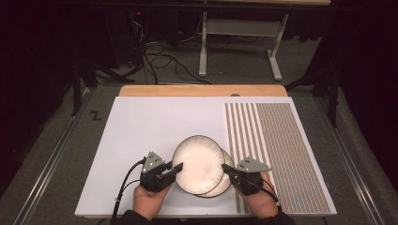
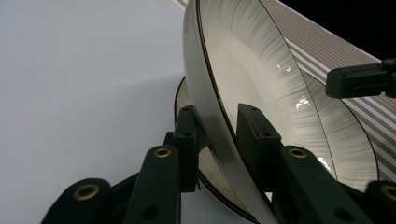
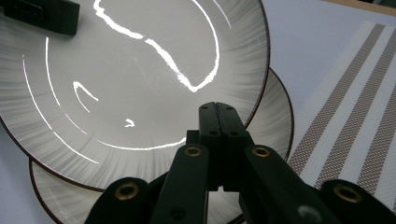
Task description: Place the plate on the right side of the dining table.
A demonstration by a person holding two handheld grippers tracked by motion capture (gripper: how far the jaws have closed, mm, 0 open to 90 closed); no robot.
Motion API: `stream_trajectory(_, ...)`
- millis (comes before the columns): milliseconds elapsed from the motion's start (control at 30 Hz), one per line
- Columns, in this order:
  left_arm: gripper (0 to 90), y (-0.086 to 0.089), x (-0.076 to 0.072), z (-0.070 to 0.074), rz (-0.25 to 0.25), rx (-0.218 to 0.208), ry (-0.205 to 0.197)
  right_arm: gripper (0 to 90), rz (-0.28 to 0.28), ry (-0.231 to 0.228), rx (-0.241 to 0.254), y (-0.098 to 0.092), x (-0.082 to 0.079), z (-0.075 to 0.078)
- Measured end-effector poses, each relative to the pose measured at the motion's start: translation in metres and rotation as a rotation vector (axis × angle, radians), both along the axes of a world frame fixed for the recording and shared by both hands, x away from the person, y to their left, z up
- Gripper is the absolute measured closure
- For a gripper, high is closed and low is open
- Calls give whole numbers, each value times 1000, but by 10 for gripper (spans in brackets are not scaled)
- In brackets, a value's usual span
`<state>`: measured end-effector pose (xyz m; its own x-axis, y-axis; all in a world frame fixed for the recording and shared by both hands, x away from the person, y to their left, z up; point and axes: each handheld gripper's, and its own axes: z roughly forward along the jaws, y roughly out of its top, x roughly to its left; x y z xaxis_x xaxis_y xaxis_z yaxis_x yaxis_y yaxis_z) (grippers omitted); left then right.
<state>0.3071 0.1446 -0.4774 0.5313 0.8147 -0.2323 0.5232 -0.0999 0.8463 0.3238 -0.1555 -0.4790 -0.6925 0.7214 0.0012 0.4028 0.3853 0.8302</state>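
Left gripper [image 2: 218, 135] fingers pinching upper plate [image 1: 197, 161] rim; right gripper [image 3: 218, 119] fingers pressed together.

**Two plates between two tongs**

On the white worktop [image 1: 141, 131], an upper plate [image 1: 197, 164] with a dark rim lies over a lower plate [image 1: 224, 185], which peeks out at its right and near side. The left tongs [image 1: 178, 167] meet the upper plate's left edge; the right tongs [image 1: 226, 168] sit at its right edge. A striped mat [image 1: 281, 140] covers the worktop's right part.
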Motion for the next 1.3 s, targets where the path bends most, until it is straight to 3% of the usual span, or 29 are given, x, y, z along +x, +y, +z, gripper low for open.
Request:
stream_trajectory(233,713,-1,-2,1,-5,14,-37,805,-17,-19,45,-16,-1,10)
stream_trajectory(400,717,-3,-5,3,-7,26,-75,654,-36,-47,83,-31,-4,19)
stream_trajectory(433,719,-3,-6,3,-7,28,-81,587,-40,-43,96,-37,-5,22)
stream_trajectory(500,719,-4,-7,4,-7,32,-91,564,-45,-43,98,-39,-6,22)
stream_trajectory(567,721,-5,-8,4,-6,35,-104,459,-61,-55,102,-46,-9,23)
stream_trajectory(667,722,-5,-9,5,-7,38,-116,390,-69,-62,104,-51,-11,25)
stream_trajectory(933,724,-6,-12,6,-10,40,-141,266,-88,-93,99,-64,-21,27)
stream_trajectory(1300,728,-6,-14,7,-13,47,-160,78,-139,-99,90,-81,-33,30)
